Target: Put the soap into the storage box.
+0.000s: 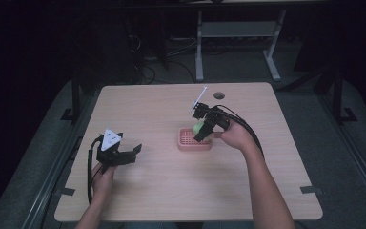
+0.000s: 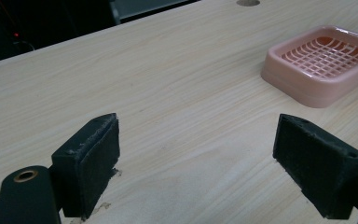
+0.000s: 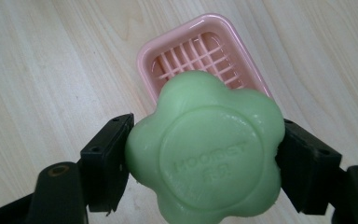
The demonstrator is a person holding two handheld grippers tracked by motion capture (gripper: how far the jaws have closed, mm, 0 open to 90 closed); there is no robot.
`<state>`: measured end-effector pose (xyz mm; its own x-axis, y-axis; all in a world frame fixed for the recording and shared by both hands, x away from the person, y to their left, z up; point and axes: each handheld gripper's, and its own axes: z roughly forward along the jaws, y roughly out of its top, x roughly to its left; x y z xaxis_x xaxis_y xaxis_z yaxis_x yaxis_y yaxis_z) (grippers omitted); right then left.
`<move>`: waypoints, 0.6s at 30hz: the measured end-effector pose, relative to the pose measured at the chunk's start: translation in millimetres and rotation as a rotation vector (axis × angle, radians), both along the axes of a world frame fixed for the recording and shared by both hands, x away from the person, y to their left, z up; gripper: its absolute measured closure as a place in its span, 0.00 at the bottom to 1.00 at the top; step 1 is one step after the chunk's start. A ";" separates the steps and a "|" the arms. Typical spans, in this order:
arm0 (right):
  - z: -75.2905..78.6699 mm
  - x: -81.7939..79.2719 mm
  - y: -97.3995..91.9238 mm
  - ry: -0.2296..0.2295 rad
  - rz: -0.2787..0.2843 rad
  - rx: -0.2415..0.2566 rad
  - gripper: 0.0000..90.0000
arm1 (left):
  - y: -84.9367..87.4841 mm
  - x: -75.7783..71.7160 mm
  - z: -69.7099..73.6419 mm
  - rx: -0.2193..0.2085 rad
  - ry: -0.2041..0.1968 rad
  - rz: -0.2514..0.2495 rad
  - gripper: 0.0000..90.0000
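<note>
Green flower-shaped soap (image 3: 205, 149) sits clamped in my right hand-held gripper (image 3: 205, 158), just above the pink soap dish (image 3: 200, 51) mid-table (image 1: 138, 102). My left hand-held gripper (image 2: 196, 163) rests near-left, jaws apart.

- The green flower-shaped soap (image 3: 205, 149) carries raised lettering pressed into its round middle panel; it looks like "HOOMST" or something close, though the letters are soft and cannot be read for certain.
- Beneath that word sit two smaller embossed characters, too blurred to make out.
</note>
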<state>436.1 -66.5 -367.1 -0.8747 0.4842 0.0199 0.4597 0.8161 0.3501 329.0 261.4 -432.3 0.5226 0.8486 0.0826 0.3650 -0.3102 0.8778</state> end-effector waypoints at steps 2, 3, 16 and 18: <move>-0.7 1.4 0.9 -0.003 0.005 -0.004 0.29 | 0.1 0.0 0.0 0.001 0.000 0.000 0.16; -0.5 1.7 1.5 -0.002 0.003 -0.005 0.29 | 0.3 0.0 0.1 0.000 0.000 -0.001 0.16; 3.3 9.1 10.5 -0.008 0.006 -0.013 0.29 | 0.6 0.0 0.5 -0.004 -0.002 0.001 0.16; 0.7 10.1 12.7 -0.001 0.007 -0.021 0.29 | 0.5 0.0 0.5 -0.004 -0.002 0.001 0.16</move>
